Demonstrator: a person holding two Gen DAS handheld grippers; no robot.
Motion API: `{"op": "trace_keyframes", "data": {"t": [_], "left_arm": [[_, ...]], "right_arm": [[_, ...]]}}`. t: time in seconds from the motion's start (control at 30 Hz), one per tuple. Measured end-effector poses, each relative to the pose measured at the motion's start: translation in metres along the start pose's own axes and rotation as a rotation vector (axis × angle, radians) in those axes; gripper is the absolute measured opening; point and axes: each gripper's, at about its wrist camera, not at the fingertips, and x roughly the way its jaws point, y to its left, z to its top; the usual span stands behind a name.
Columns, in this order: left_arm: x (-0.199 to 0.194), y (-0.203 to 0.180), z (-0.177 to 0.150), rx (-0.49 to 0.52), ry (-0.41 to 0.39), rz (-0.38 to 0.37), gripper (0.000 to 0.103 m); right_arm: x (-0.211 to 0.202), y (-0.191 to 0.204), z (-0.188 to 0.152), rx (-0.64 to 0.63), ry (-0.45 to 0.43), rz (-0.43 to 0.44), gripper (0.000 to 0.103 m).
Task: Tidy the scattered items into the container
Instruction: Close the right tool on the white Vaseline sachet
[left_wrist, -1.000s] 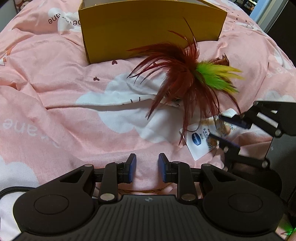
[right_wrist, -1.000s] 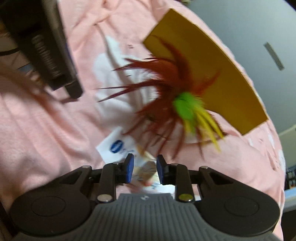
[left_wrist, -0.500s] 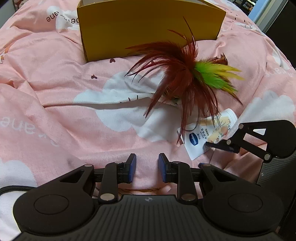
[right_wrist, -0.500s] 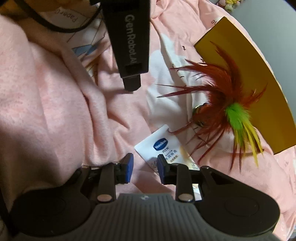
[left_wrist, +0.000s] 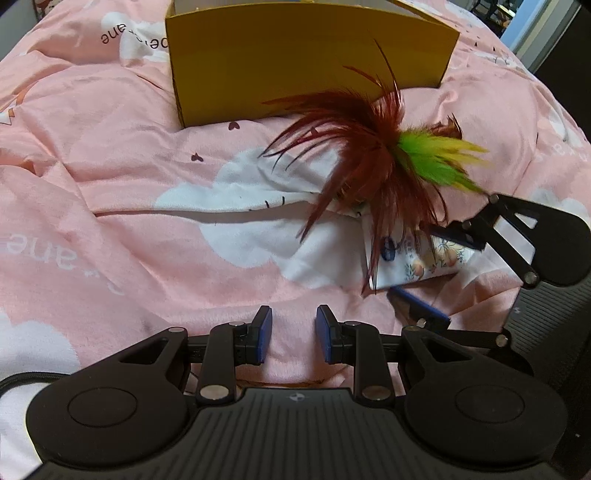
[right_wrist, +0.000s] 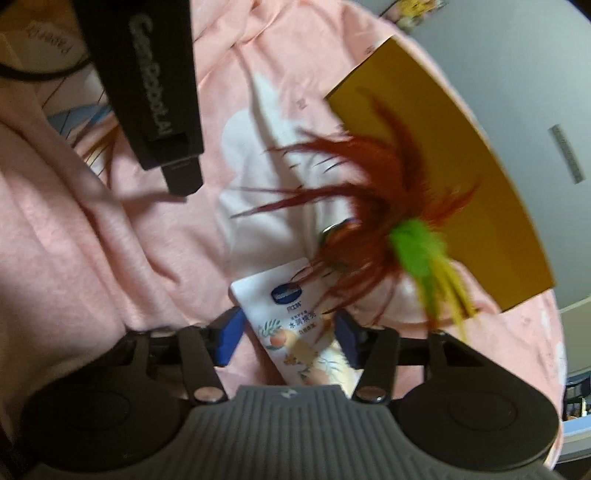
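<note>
A white lotion tube (right_wrist: 295, 325) with a blue logo lies on the pink bedspread, partly under a red, green and yellow feather toy (right_wrist: 388, 221). My right gripper (right_wrist: 290, 338) is open with its blue pads on either side of the tube. In the left wrist view the tube (left_wrist: 410, 258) lies between the right gripper's fingers (left_wrist: 421, 308), below the feather toy (left_wrist: 380, 162). The yellow cardboard box (left_wrist: 306, 62) stands behind the toy. My left gripper (left_wrist: 291, 334) is open and empty, low over the bedspread.
The pink bedspread (left_wrist: 129, 177) with white clouds is rumpled into folds. The left gripper's black body (right_wrist: 147, 85) hangs at the upper left of the right wrist view. A grey wall (right_wrist: 517, 55) rises behind the box.
My right gripper has opened wider and moved forward so the tube now lies between its pads. The left gripper has barely moved.
</note>
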Motion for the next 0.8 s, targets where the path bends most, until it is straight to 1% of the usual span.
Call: {"op": "trace_keyframes", "data": {"t": [0.1, 0.23, 0.3, 0.37, 0.4, 0.43, 0.47, 0.6, 0.67, 0.7, 0.73, 0.8], "left_arm": [[0.0, 0.0, 0.002, 0.001, -0.008, -0.006, 0.03], [0.0, 0.001, 0.002, -0.01, -0.009, -0.002, 0.03], [0.001, 0.001, 0.003, -0.01, -0.007, 0.0, 0.03], [0.001, 0.0, 0.003, -0.007, -0.005, 0.002, 0.03], [0.001, 0.001, 0.003, -0.011, -0.006, 0.012, 0.03], [0.001, 0.002, 0.004, -0.018, -0.006, 0.016, 0.03], [0.001, 0.004, 0.004, -0.026, -0.005, 0.012, 0.03], [-0.002, 0.002, 0.004, -0.021, -0.017, 0.011, 0.03], [-0.004, 0.003, 0.004, -0.026, -0.029, 0.01, 0.03], [-0.005, 0.003, 0.004, -0.031, -0.033, 0.009, 0.03], [-0.005, 0.004, 0.004, -0.035, -0.034, 0.008, 0.03], [-0.004, 0.005, 0.004, -0.039, -0.029, 0.008, 0.03]], "right_arm": [[0.0, -0.003, 0.001, 0.012, -0.008, -0.007, 0.032], [0.007, -0.004, 0.007, 0.004, -0.005, -0.026, 0.032], [0.013, -0.004, 0.012, -0.004, 0.007, -0.032, 0.034], [0.02, -0.003, 0.015, -0.01, 0.016, -0.041, 0.042], [0.024, -0.003, 0.017, -0.01, 0.02, -0.058, 0.051], [0.028, -0.003, 0.018, -0.01, 0.029, -0.075, 0.056], [0.033, -0.003, 0.019, -0.009, 0.045, -0.079, 0.058], [0.035, -0.004, 0.018, -0.005, 0.051, -0.089, 0.055], [0.029, -0.007, 0.015, 0.013, 0.037, -0.116, 0.054], [0.025, -0.008, 0.014, 0.021, 0.03, -0.128, 0.043], [0.02, -0.011, 0.012, 0.03, 0.024, -0.14, 0.022], [0.012, -0.017, 0.009, 0.054, 0.019, -0.149, 0.023]]}}
